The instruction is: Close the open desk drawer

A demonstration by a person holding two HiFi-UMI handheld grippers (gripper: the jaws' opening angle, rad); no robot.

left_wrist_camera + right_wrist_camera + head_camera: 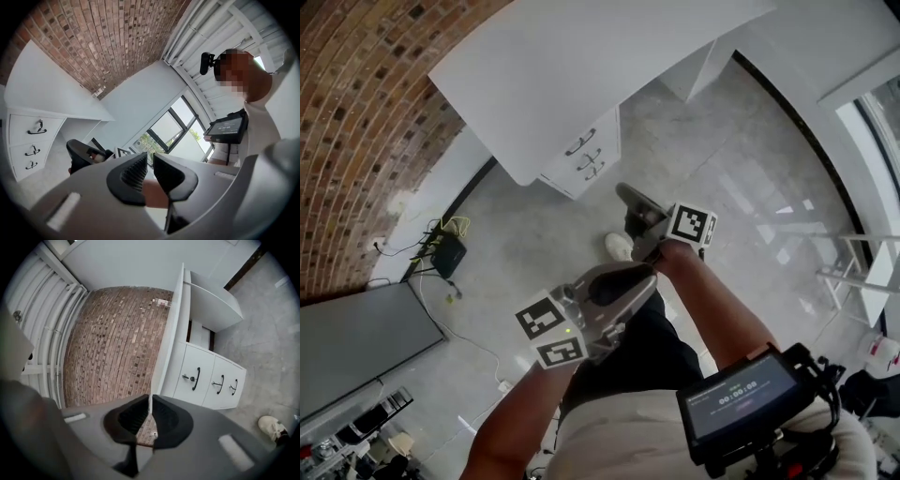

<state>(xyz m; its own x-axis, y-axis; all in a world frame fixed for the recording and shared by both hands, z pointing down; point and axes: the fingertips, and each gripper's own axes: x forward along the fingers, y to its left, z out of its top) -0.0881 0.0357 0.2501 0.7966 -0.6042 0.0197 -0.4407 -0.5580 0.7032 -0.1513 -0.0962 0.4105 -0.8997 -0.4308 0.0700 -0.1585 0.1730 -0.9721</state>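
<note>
The white desk [581,66] stands against the brick wall, with a three-drawer unit [581,155] under it. Its three drawer fronts [211,378] lie flush with one another, each with a dark handle; in the left gripper view the drawer unit [28,140] looks the same. Both grippers hang in the air in front of my body, well short of the desk. My left gripper [623,286] is shut with nothing between its jaws [150,157]. My right gripper [630,199] is also shut and empty [150,399], pointing towards the drawers.
A black box with cables [445,251] lies on the grey floor by the brick wall [356,141]. A grey panel [356,342] is at the lower left. My shoe [619,246] is below the grippers. A white rack [862,272] stands at the right.
</note>
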